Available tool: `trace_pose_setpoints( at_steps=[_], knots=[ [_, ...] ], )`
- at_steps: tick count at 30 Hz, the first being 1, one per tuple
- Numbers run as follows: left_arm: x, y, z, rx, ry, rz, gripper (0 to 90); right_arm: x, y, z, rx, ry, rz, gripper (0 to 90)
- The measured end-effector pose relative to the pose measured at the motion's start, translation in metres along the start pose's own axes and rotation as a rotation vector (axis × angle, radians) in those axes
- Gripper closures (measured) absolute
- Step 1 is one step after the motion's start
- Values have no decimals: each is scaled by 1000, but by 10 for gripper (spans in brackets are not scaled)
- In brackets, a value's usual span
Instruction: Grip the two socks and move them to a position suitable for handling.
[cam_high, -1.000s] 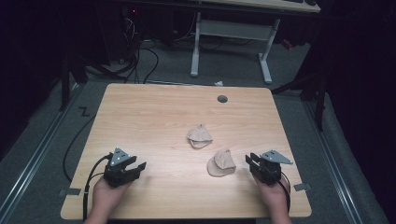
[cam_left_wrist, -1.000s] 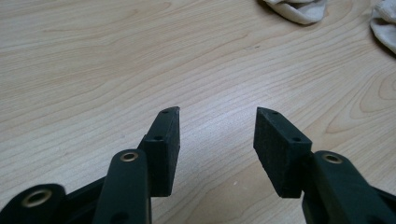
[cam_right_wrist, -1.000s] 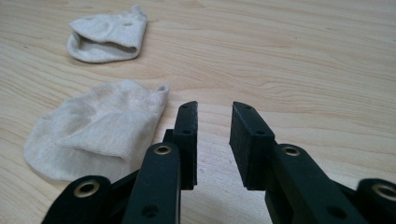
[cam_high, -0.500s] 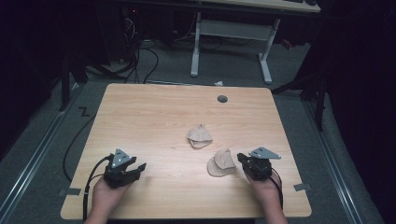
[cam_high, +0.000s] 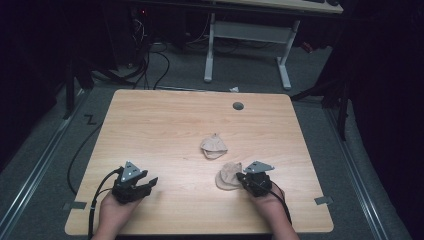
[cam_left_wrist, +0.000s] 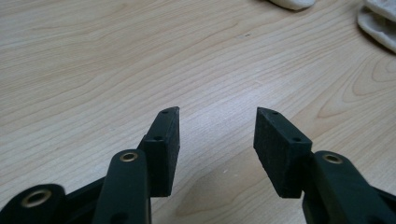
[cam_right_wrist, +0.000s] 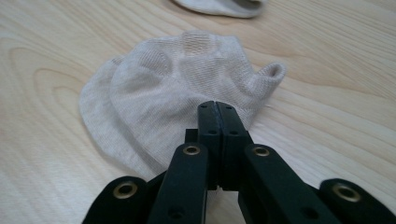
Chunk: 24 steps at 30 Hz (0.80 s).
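Observation:
Two beige ankle socks lie on the wooden table (cam_high: 165, 125): the far sock (cam_high: 214, 146) near the middle, the near sock (cam_high: 227, 176) right of centre. My right gripper (cam_high: 241, 177) has just closed its jaws and is shut, its tips (cam_right_wrist: 217, 105) lying over the near sock's (cam_right_wrist: 177, 70) closest edge. The pads meet with no fabric visible between them. My left gripper (cam_high: 150, 182) rests at the front left, open (cam_left_wrist: 217, 114) over bare wood, nothing between its pads. Both socks (cam_left_wrist: 378, 23) sit far off at that view's top right.
A dark round grommet (cam_high: 238, 106) is set in the table near its far edge. Beyond the table stand a white desk frame (cam_high: 247, 35) and cables on the grey floor. A person's hands hold both grippers at the front edge.
My right gripper slid left across the table to the near sock's edge and its jaws went from open to shut. The left gripper and both socks stayed put.

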<state>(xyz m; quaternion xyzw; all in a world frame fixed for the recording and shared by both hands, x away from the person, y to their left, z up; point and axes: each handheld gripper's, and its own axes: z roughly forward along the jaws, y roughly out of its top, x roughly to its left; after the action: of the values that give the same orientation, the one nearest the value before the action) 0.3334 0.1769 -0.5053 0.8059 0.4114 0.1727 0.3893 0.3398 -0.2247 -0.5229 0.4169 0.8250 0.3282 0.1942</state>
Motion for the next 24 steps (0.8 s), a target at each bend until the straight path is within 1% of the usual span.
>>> trace_pose_setpoints(
  at_steps=[1,2,3,7,8,9,10,11,12,13,15,16,17,18,19,21,22,23,24],
  knots=[
    [-2,0,1,6,-5,11,510,7,1,1,-2,21,-20,898],
    [-2,0,1,6,-5,11,509,7,1,1,-2,21,-20,898],
    [-4,1,1,6,-6,16,509,10,2,1,0,25,-28,898],
    [-12,1,3,8,-19,35,509,30,6,3,4,61,-78,898],
    [-17,1,4,12,-29,47,508,37,7,5,1,77,-98,897],
    [-17,1,4,12,-29,47,506,37,7,5,1,77,-98,897],
    [-21,2,5,16,-33,62,506,39,8,5,1,82,-107,896],
    [-27,2,6,24,-38,85,503,45,9,5,3,97,-127,894],
    [-27,2,6,24,-38,85,502,45,9,5,3,97,-127,894],
    [-31,3,7,29,-37,105,500,50,10,5,5,106,-138,893],
    [-39,4,8,31,-49,130,500,54,11,6,5,116,-148,893],
    [-39,4,8,31,-49,130,500,54,11,6,5,116,-148,893],
    [-43,4,9,33,-56,138,500,58,11,6,4,126,-167,893],
    [-45,4,9,36,-60,145,500,58,11,6,4,126,-167,893],
    [-53,4,10,32,-62,165,501,62,12,6,6,134,-176,892],
    [-60,4,11,24,-67,190,507,66,12,7,6,142,-190,891],
    [-64,4,11,17,-72,196,510,67,13,7,4,146,-193,891],
    [-64,4,11,17,-72,196,514,67,13,7,4,146,-193,891],
    [-68,4,12,13,-86,196,521,71,13,7,6,154,-202,891]
  ],
)
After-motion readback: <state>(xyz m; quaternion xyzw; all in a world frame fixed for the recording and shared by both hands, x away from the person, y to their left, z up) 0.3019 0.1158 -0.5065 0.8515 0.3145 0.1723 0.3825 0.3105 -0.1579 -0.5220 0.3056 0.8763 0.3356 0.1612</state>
